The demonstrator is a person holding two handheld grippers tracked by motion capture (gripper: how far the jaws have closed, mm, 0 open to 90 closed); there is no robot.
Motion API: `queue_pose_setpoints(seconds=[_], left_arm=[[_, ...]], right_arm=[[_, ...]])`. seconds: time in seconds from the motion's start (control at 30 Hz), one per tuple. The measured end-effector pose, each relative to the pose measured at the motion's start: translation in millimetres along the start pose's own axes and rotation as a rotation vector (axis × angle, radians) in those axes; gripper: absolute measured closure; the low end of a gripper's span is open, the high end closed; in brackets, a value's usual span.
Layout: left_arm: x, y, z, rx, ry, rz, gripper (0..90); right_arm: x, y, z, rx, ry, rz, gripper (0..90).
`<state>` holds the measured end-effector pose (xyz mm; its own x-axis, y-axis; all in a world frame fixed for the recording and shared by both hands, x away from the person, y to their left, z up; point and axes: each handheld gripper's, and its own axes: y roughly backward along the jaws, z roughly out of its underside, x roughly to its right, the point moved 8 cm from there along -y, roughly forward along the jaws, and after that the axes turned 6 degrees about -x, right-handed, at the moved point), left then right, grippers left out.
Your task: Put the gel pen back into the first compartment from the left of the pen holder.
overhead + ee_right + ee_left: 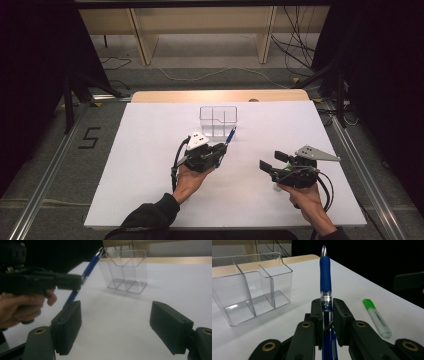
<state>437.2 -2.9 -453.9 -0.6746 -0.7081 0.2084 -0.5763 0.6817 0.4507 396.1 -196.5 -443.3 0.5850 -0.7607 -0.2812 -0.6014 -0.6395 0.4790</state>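
- The blue pen [325, 277] had a dark blue rubber grip, a clear band with printed lettering below it, and a silvery tip pointing up and away from the hand.
- The left claw [327, 307] was closed on the pen, both black jaws pressing its barrel at the clear band; in the high view the pen [230, 135] stuck out from that claw [220, 148] toward one o'clock, off the counter.
- The right claw [115, 322] stood wide open with nothing between its jaws; in the high view it [270, 162] sat at about three o'clock from the left one, well apart, and pointed toward it.
- A clear plastic organizer [218, 120] stood at twelve o'clock from the left claw, near the pen's tip; its compartments, split by thin clear walls, looked empty in the left gripper view [252, 287].
- A green-capped highlighter [377, 317] lay flat on the counter, at about three o'clock of the pen in the left gripper view.
- The counter [150, 165] was a plain white sheet with a strip of pale wood showing along its far edge.
- Beyond it the grey floor carried loose cables [300, 45] and the legs of a light wooden frame [142, 42]; a "5" [89, 137] was marked on the floor at nine o'clock of the counter, and dark drapes closed both sides.
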Motion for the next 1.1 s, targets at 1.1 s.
queue_pose_setpoints(seconds=[1.1], left_arm=[[10.1, 53.2, 3.7, 0.107, -0.03, 0.007, 78.8]], right_arm=[[-76.8, -84.5, -56.8, 0.003, -0.119, -0.305, 47.3]])
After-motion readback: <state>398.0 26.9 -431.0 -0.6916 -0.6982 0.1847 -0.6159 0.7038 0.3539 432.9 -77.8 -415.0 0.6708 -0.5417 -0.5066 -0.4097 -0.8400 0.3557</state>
